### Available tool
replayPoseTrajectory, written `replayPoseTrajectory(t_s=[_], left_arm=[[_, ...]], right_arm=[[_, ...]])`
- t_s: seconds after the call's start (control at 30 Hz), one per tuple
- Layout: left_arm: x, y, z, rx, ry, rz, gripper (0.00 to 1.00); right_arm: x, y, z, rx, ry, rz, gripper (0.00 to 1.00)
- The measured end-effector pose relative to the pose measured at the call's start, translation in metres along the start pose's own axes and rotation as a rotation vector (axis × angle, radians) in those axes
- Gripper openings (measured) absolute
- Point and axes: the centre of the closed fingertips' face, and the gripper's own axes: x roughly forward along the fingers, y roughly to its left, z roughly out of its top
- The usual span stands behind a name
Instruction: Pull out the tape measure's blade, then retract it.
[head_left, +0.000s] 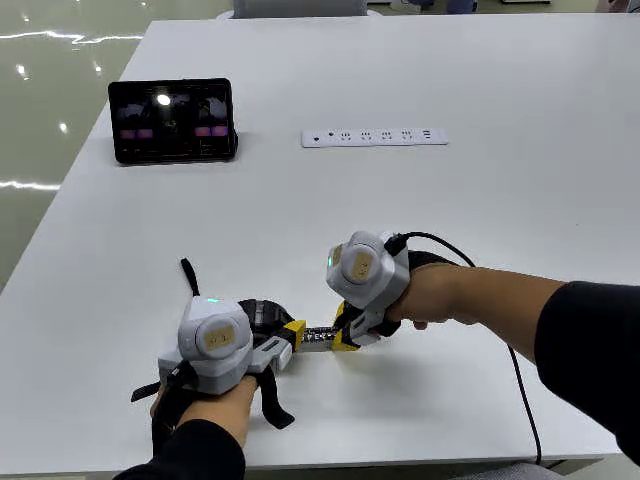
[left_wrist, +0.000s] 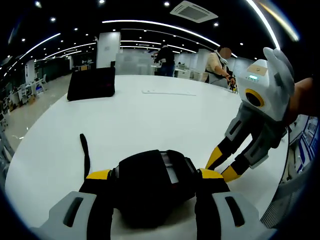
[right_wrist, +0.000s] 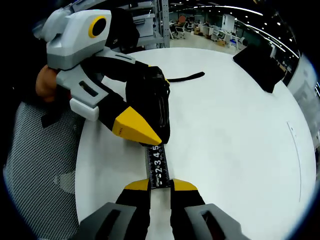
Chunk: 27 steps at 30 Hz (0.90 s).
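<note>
A black tape measure (head_left: 262, 316) lies near the table's front edge, its case held between the yellow-tipped jaws of my left gripper (head_left: 283, 340). In the left gripper view the black case (left_wrist: 152, 182) sits tight between the jaws. A short length of blade (right_wrist: 157, 166) with numbers 2 to 5 runs out of the case (right_wrist: 150, 102) to my right gripper (right_wrist: 159, 186), which is shut on the blade's end. In the head view the blade (head_left: 318, 338) spans the small gap to the right gripper (head_left: 343, 335). A black strap (head_left: 189, 275) trails from the case.
A dark tablet (head_left: 172, 120) stands at the back left of the white table (head_left: 400, 220). A white power strip (head_left: 374, 137) lies at the back middle. A black cable (head_left: 500, 330) runs from the right gripper off the front edge. People stand far behind.
</note>
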Motion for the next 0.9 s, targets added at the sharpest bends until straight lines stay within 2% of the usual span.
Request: replayPoseTrajectory(t_s=[0.9], left_arm=[[0.001, 0.001, 0.000, -0.004, -0.002, -0.002, 0.61]], right_arm=[[0.009, 0.001, 0.017, 0.011, -0.054, -0.006, 0.11]])
